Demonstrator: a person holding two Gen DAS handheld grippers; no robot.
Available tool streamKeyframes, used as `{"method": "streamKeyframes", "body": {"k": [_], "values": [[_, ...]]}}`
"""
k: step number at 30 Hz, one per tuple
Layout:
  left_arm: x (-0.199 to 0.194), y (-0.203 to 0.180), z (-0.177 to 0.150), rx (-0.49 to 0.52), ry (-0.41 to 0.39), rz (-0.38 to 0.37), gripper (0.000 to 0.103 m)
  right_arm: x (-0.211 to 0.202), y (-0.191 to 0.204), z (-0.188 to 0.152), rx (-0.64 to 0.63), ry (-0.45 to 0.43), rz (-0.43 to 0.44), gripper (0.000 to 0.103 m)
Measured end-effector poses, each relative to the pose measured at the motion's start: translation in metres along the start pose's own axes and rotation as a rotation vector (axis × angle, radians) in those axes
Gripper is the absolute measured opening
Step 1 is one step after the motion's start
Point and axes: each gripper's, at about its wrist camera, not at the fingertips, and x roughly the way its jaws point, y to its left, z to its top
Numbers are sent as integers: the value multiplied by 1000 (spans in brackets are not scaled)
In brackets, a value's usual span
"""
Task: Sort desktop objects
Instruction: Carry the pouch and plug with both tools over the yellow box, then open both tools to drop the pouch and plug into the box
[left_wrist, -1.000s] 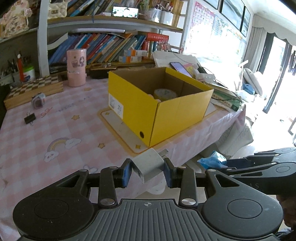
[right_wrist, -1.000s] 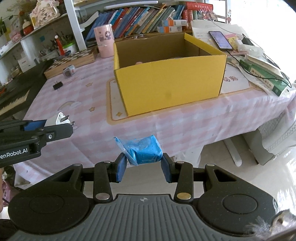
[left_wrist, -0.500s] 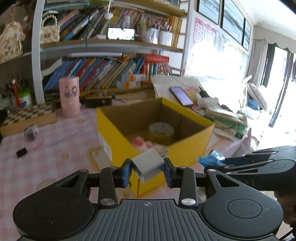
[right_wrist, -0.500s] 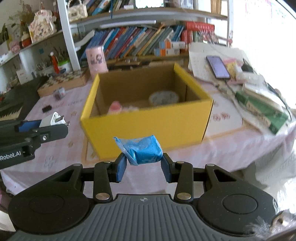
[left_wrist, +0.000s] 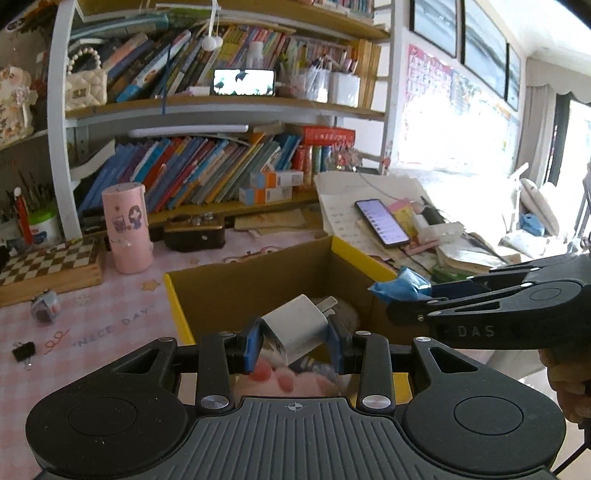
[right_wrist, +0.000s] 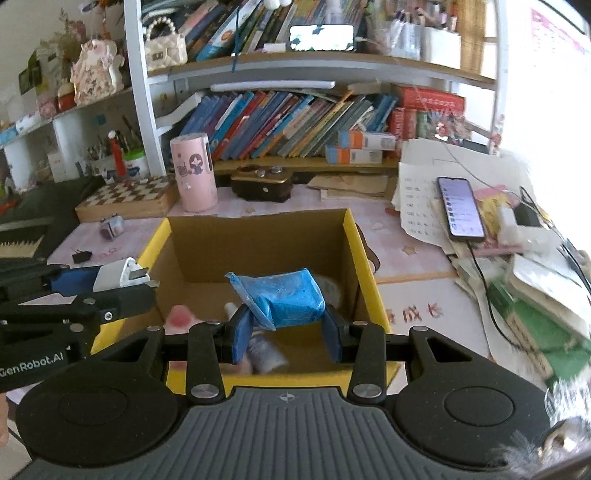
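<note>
Left wrist view: left gripper (left_wrist: 295, 345) clamped on a white USB charger (left_wrist: 295, 328), above the open yellow cardboard box (left_wrist: 177, 306). Right wrist view: right gripper (right_wrist: 288, 336) clamped on a blue packet (right_wrist: 284, 299), over the same box on the desk (right_wrist: 413, 266).

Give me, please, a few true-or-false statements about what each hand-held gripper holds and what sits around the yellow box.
1. The left hand-held gripper is shut on a white charger plug. True.
2. The right hand-held gripper is empty. False: it grips a blue packet.
3. The yellow box is empty. False: a pink item and other things lie inside.
4. A pink cylinder stands upright behind the box. True.
5. The phone lies inside the box. False: it rests on papers to the box's right.
</note>
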Motion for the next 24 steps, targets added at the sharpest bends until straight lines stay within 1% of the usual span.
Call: {"method": "streamKeyframes", "body": {"k": [5, 8, 12, 16, 19, 22, 24], "values": [[36, -2, 7, 22, 46, 55, 35, 42, -9, 12, -83, 62, 29, 38], [57, -3, 7, 37, 99, 82, 35, 69, -11, 16, -138, 109, 40, 38], [79, -1, 6, 33, 168, 94, 35, 100, -11, 20, -214, 179, 55, 38], [92, -1, 5, 23, 213, 110, 35, 116, -7, 22, -291, 210, 52, 38], [92, -1, 6, 31, 201, 122, 37, 120, -8, 25, -291, 218, 63, 38], [89, -3, 8, 43, 181, 127, 42, 121, -9, 28, -279, 208, 71, 44], [85, -4, 10, 51, 161, 142, 52, 120, -10, 29, -262, 197, 73, 48]]}}
